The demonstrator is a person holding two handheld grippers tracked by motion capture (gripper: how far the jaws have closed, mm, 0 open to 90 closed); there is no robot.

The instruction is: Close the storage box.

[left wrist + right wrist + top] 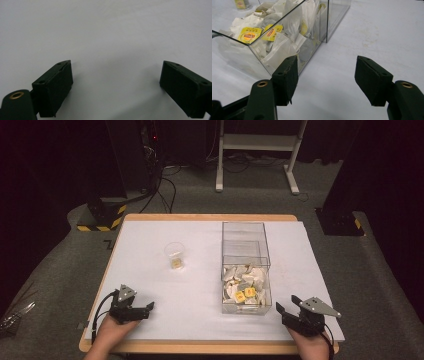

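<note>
The person is resting both grippers at the near edge of the table (150,227), w/ the work laid out ahead. The clear acrylic box (246,270) is sitting right of centre; its near compartment is holding a heap of tea bags (245,287), two w/ yellow tags facing up, while the far compartment is looking empty. A small clear plastic cup (175,256) is standing left of the box, well apart from it, w/ one yellowish item lying at its bottom, prob. a tea bag already dropped in. That layout is suggesting a bag-by-bag transfer from box to cup.

The right gripper (286,310) is sitting just beside the box's near right corner, jaws standing apart w/ nothing between them. In the right gripper view (325,82) the jaws are pointing past that corner at bare tabletop, so the gripper is holding off to the side, not lined up over the opening. To take a bag it would need to go up and over the wall, since the wall is blocking any level approach.

The left gripper (148,308) is lying low at the near left, well apart from the cup, and in the left gripper view (116,80) its jaws are spread wide over plain white surface, gripping nothing. It is prob. parked there to leave the middle free.
</note>
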